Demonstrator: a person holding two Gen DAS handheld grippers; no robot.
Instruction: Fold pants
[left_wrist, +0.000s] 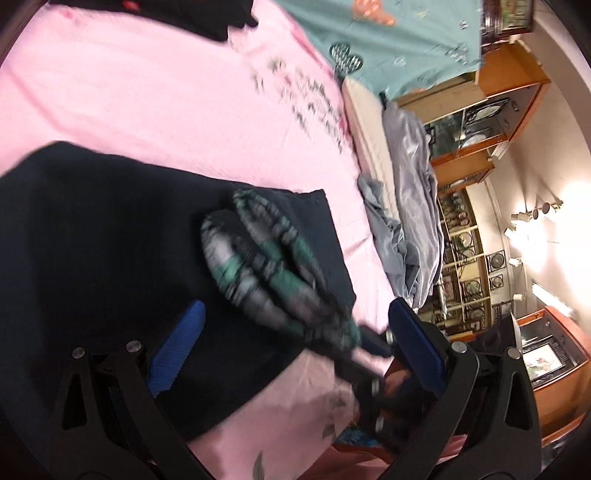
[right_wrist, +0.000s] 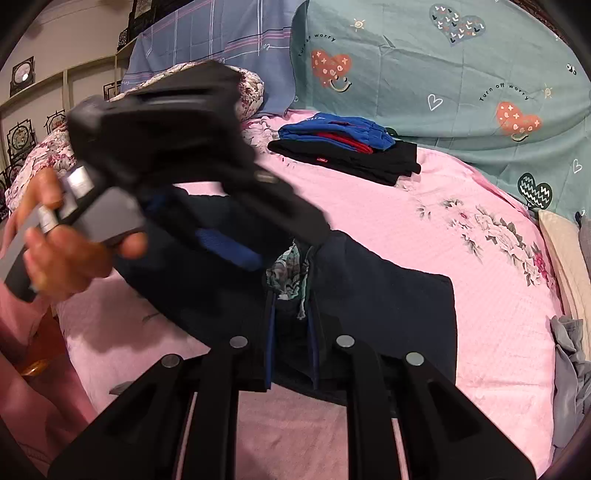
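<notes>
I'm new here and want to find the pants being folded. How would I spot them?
Start at the pink bedspread. On its near side lie the dark navy pants, a green patterned lining showing at the waist; the folded pile by the pillows has bright blue and red instead.

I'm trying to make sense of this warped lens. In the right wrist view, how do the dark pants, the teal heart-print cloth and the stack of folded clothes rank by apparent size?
1. Teal heart-print cloth, largest.
2. Dark pants, though a gripper hides part, so this gap is unsure.
3. Stack of folded clothes, smallest, but farther from the camera.
</notes>
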